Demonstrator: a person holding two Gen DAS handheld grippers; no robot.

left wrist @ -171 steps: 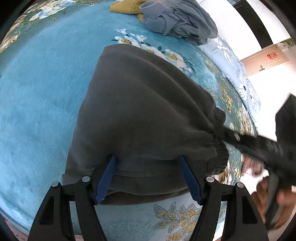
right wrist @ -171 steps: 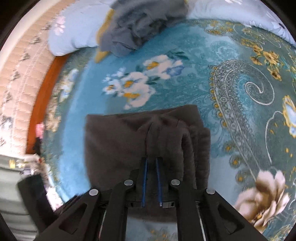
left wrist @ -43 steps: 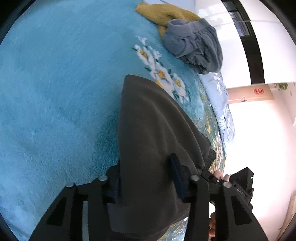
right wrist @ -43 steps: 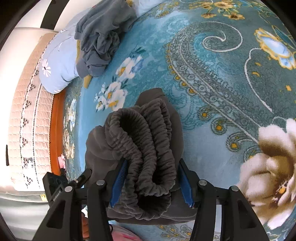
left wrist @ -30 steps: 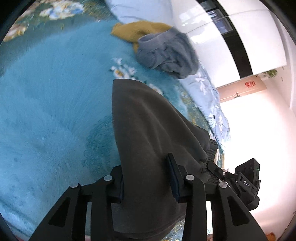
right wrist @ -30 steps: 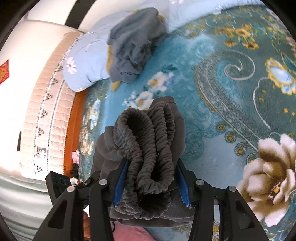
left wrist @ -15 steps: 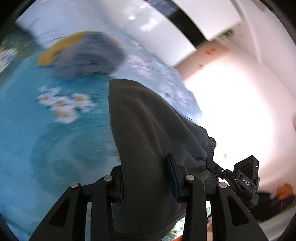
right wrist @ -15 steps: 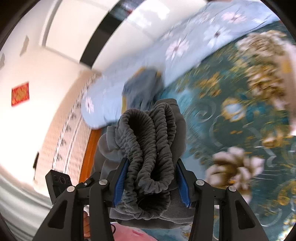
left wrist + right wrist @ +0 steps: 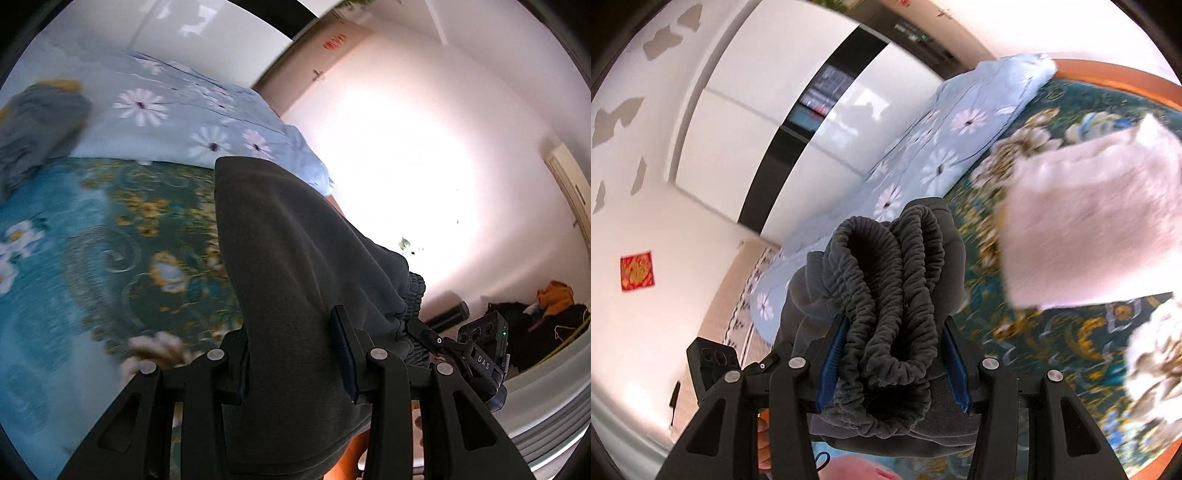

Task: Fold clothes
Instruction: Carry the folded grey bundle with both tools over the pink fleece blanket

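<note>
the folded dark grey garment is lifted off the bed, carried between both tools and hanging over the teal floral blanket. the left tool pinches the smooth folded end of it, the cloth bulging up and forward between the two fingers and draping below them. the right tool pinches the other end, where the ribbed elastic waistband is bunched into thick loops between the blue pads. in the left wrist view the right tool shows at the lower right, just beside the waistband; in the right wrist view the left tool's body shows at the lower left.

beyond the garment a pale blue quilt with white daisies lies along the far side of the bed, and a crumpled grey-blue garment rests at its edge, with something yellow behind it. a folded pinkish-white cloth lies on the blanket to the right of the right tool, blurred. white wardrobe doors and a red square decoration are on the walls.
</note>
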